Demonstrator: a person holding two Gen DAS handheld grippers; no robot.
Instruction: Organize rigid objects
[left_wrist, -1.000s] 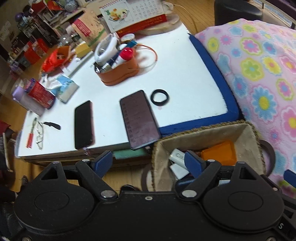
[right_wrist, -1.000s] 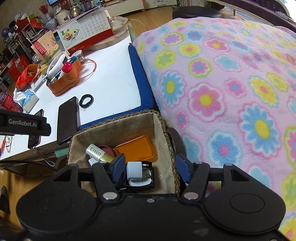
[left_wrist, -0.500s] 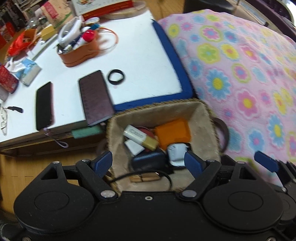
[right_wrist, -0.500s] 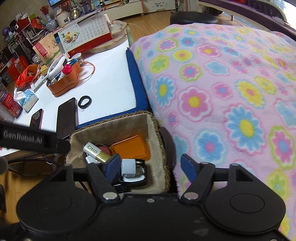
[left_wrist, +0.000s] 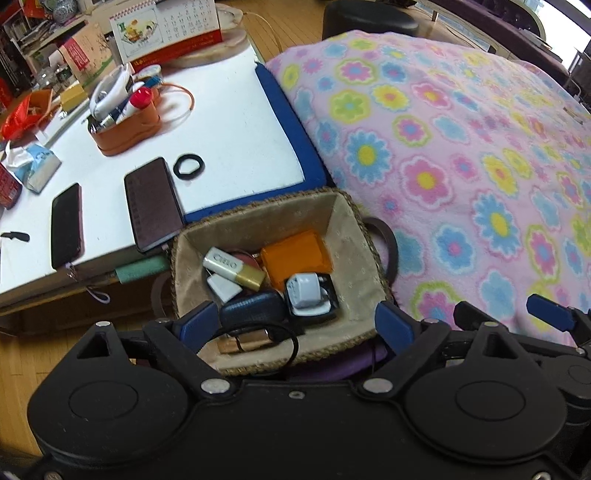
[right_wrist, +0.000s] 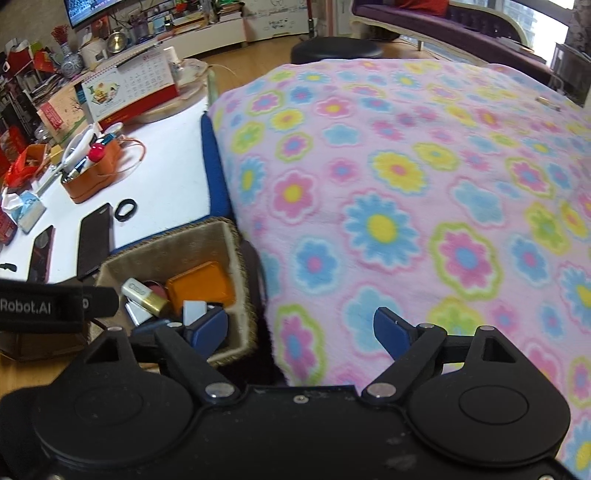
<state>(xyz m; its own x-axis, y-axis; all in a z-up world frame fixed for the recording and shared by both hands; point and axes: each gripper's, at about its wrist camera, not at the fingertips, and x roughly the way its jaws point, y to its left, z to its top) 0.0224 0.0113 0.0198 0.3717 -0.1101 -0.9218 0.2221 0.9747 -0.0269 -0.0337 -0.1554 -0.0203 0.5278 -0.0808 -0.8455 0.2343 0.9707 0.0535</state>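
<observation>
Tabletop (left_wrist: 229, 122): phones, ring (left_wrist: 188, 166). Basket (left_wrist: 354, 236): orange case (left_wrist: 295, 254), charger (left_wrist: 304, 290), possibly lipstick (left_wrist: 236, 267). Left gripper (left_wrist: 295, 323), right gripper (right_wrist: 301, 330): fingers wide, empty.

Rough woven basket (left_wrist: 334, 354) with matt cloth lining beside a fuzzy fleece blanket (left_wrist: 461, 155).

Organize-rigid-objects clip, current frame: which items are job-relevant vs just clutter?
Job:
basket
orange case
CIELO tube
white charger
left hand-held gripper, open
right hand-held gripper, open

Clutter:
phones
black ring
calendar
floral blanket
</observation>
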